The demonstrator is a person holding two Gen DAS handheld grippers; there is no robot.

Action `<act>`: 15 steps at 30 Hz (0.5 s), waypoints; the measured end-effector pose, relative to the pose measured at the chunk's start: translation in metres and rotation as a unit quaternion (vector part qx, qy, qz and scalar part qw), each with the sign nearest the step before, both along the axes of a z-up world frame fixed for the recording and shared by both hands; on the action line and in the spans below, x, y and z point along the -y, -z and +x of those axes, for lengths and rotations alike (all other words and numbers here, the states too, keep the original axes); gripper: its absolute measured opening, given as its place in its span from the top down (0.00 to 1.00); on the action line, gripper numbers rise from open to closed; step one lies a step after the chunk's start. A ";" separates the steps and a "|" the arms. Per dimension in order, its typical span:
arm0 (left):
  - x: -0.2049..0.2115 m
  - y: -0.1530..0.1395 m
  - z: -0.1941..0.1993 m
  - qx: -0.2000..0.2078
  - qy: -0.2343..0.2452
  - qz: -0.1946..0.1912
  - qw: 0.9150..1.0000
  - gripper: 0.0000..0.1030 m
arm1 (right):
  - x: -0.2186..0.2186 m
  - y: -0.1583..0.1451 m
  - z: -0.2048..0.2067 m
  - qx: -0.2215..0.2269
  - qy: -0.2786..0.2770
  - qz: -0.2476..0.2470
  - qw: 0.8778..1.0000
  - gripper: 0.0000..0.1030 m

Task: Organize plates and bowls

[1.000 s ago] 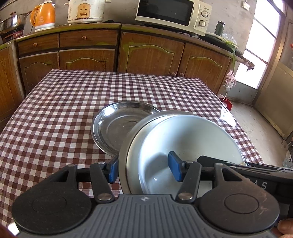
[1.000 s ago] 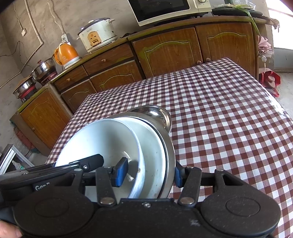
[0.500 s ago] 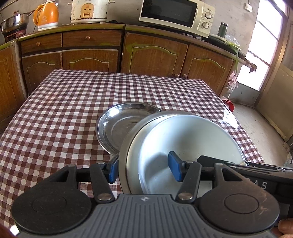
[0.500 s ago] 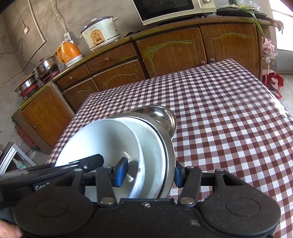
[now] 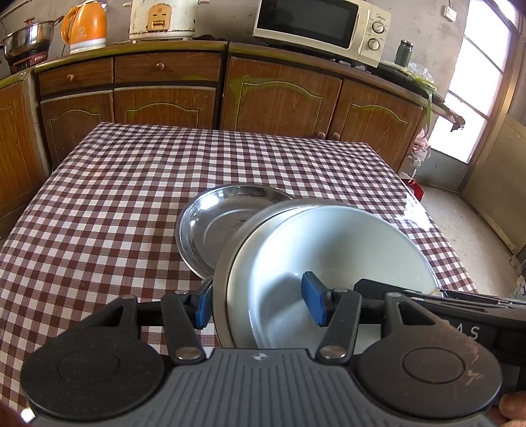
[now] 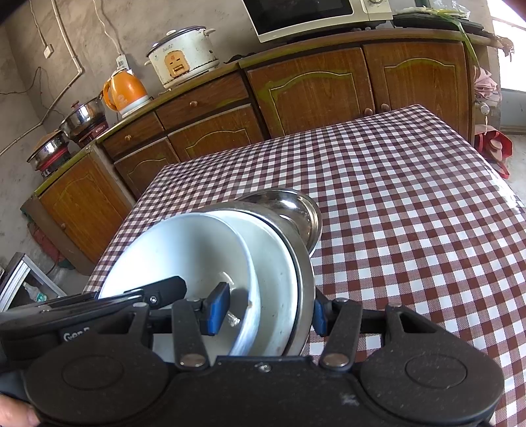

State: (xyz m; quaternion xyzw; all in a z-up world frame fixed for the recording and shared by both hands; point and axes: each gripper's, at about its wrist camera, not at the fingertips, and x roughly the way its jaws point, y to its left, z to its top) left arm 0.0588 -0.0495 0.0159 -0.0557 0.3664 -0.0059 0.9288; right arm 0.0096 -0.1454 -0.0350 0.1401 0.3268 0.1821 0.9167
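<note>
Writing: I read "AS" on the right gripper (image 5: 427,295) body, lower right; microwave (image 5: 320,29) brand too small.
Count: I see one white bowl (image 5: 345,249), two steel plates.
Stack: white bowl nests in upper steel plate (image 5: 236,249), frame centre, above lower steel plate (image 5: 213,226) on table (image 5: 98,203).
Left gripper (image 5: 259,303): I'm clamped on the stack's rim.
Right gripper: gripping its opposite rim.

worktop cloth (image 5: 138,197): dark red-brown and white check
bowl between the jaws (image 5: 345,249): plain white inside
pan around that bowl (image 5: 230,249): silver-grey steel
plate beyond the jaws (image 5: 210,226): shiny silver
left gripper (image 5: 259,302): grey ribbed body, black arms
pads (image 5: 314,302): blue
right gripper (image 6: 268,310): black throughout, blue pads
cabinets behind (image 5: 282,95): brown wood grain, pale arched lines
kettle (image 5: 87,26): orange
rice cooker (image 5: 161,16): off-white, orange panel
microwave (image 5: 322,26): cream, dark door
</note>
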 end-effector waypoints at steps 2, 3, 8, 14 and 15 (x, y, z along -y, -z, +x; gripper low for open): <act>-0.001 0.001 0.002 0.000 0.000 0.000 1.000 0.46 | -0.001 0.000 0.002 -0.001 0.000 0.000 1.000 0.41; -0.002 0.001 0.003 -0.001 0.000 0.000 1.000 0.45 | -0.001 0.000 0.002 -0.001 -0.001 0.000 1.000 0.41; -0.007 0.003 0.007 -0.003 0.000 0.001 1.000 0.46 | -0.003 0.001 0.007 -0.003 -0.003 0.000 1.000 0.41; -0.011 0.002 0.011 -0.003 -0.001 0.002 1.000 0.45 | -0.006 0.001 0.013 -0.004 -0.005 0.000 1.000 0.41; -0.011 0.002 0.012 -0.003 -0.001 0.002 1.000 0.46 | -0.006 0.002 0.014 -0.003 -0.006 0.001 1.000 0.41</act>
